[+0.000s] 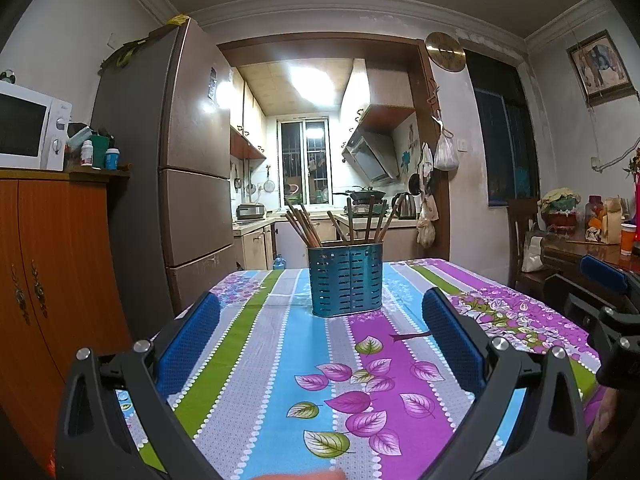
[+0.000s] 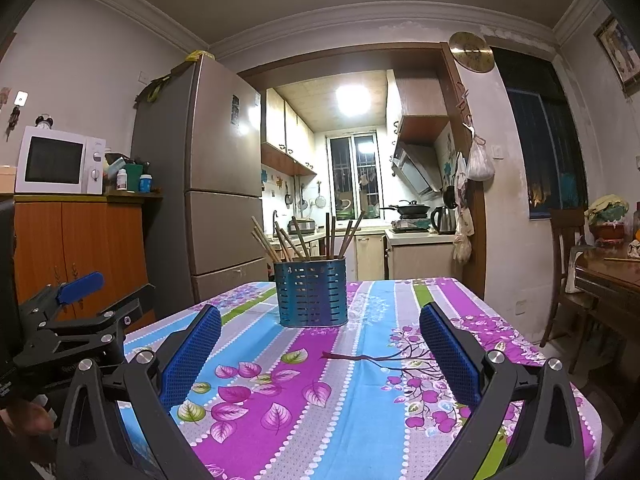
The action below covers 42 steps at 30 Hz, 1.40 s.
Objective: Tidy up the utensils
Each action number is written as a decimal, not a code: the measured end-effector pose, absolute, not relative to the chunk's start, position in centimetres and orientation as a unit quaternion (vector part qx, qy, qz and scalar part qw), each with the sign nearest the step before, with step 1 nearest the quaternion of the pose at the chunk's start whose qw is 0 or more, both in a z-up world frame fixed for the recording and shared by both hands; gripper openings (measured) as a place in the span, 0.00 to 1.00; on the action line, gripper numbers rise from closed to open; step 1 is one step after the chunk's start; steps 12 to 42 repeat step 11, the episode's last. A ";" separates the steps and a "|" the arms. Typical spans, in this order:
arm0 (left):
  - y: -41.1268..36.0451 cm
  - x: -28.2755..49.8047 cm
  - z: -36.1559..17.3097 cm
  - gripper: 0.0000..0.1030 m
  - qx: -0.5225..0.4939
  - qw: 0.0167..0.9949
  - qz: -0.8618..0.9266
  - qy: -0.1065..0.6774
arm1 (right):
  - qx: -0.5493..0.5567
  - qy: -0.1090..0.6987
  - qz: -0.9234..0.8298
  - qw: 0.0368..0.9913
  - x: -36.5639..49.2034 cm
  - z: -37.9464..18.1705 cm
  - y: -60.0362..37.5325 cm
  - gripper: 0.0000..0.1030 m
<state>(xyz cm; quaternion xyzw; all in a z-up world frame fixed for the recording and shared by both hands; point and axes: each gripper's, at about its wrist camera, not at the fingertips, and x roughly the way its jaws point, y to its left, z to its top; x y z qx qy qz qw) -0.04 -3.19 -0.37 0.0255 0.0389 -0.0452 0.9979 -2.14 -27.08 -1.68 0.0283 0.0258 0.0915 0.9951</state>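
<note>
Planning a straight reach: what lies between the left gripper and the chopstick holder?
Only bare tablecloth between the left gripper and holder, per the left wrist view.

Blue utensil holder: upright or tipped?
Upright. The blue utensil holder stands on its base on the tablecloth, chopsticks sticking up out of its top.

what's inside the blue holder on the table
Wooden chopsticks stand in the blue perforated holder, in a left bunch and a right bunch. Their lower ends and the holder's bottom are hidden by its wall.
</note>
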 end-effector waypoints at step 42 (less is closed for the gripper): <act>-3.4 0.5 -0.8 0.95 0.024 0.997 -0.041 0.058 | 0.027 0.023 0.090 0.995 -2.0 -1.9 -27.2 0.96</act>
